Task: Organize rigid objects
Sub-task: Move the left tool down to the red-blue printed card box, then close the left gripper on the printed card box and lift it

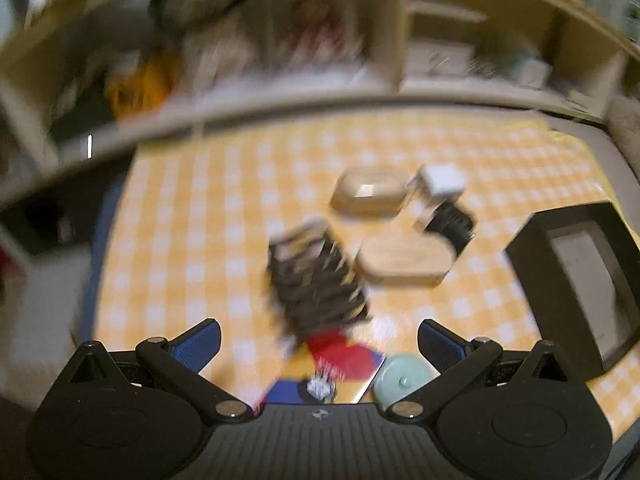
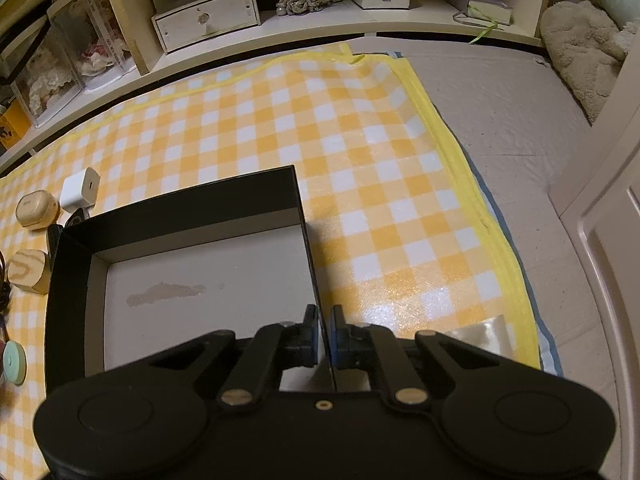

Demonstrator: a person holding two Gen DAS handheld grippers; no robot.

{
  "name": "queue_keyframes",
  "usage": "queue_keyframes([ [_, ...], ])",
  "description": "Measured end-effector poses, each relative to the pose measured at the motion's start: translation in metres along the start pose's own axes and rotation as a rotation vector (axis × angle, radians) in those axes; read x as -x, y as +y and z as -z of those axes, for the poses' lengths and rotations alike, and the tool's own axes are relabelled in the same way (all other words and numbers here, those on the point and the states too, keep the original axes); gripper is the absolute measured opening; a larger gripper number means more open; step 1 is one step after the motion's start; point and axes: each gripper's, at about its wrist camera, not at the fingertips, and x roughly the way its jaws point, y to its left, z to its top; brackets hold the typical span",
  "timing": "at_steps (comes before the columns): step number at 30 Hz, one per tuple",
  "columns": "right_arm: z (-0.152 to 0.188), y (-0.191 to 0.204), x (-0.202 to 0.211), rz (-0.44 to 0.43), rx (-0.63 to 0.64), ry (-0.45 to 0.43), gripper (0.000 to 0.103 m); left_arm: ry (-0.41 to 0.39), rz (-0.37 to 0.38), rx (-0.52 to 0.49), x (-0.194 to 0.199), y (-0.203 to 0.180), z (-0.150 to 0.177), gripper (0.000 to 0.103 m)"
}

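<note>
Right claw (image 2: pixel 326 334) clamped on right wall of black box (image 2: pixel 72 280), probably steadying it for loading. Left claw (image 1: pixel 319 344) apart, empty, above scattered objects: wooden cases (image 1: pixel 370 194), white charger (image 1: pixel 442 180), left of box.

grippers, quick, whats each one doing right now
Left gripper: open, holding nothing.
Right gripper: shut on the right wall of the black box.

Both wrist views tilt steeply down, close over the checked mat (image 2: pixel 360 160), facing the shelves (image 2: pixel 280 20). Left view blurred. Shared: black box (image 2: pixel 180 200), white cube (image 1: pixel 442 178), wooden pieces (image 1: pixel 402 260)
</note>
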Motion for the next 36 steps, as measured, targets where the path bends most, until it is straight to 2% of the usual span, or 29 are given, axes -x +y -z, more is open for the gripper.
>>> queue_keyframes([
  [2, 0.000, 0.000, 0.000, 0.002, 0.001, 0.001, 0.007, 0.101, 0.036, 0.171, -0.019, 0.017, 0.002, 0.103],
  [4, -0.002, 0.000, 0.000, 0.005, 0.003, 0.002, 0.007, 0.181, 0.041, 0.363, -0.035, 0.033, 0.009, 0.103],
  [6, -0.001, 0.000, 0.000, 0.004, 0.003, 0.003, 0.007, 0.237, 0.044, 0.507, -0.045, 0.043, 0.018, 0.103],
  [9, -0.002, 0.000, -0.001, 0.006, 0.005, 0.004, 0.007, 0.256, 0.027, 0.637, -0.051, 0.047, 0.027, 0.103],
  [12, -0.003, 0.000, -0.002, 0.011, 0.010, 0.004, 0.007, 0.252, 0.021, 0.712, -0.053, 0.046, 0.030, 0.103],
  [14, -0.003, 0.001, -0.002, 0.014, 0.013, 0.004, 0.007, 0.251, 0.003, 0.728, -0.055, 0.041, 0.030, 0.103],
  [23, -0.003, 0.002, -0.003, 0.017, 0.012, 0.005, 0.008, 0.230, -0.128, 0.685, -0.061, 0.018, 0.022, 0.102],
  [26, -0.003, 0.002, -0.003, 0.017, 0.014, 0.005, 0.008, 0.211, -0.157, 0.641, -0.058, 0.011, 0.022, 0.097],
  [36, -0.003, 0.002, -0.004, 0.018, 0.014, 0.007, 0.008, 0.135, -0.086, 0.568, -0.042, 0.006, 0.025, 0.095],
])
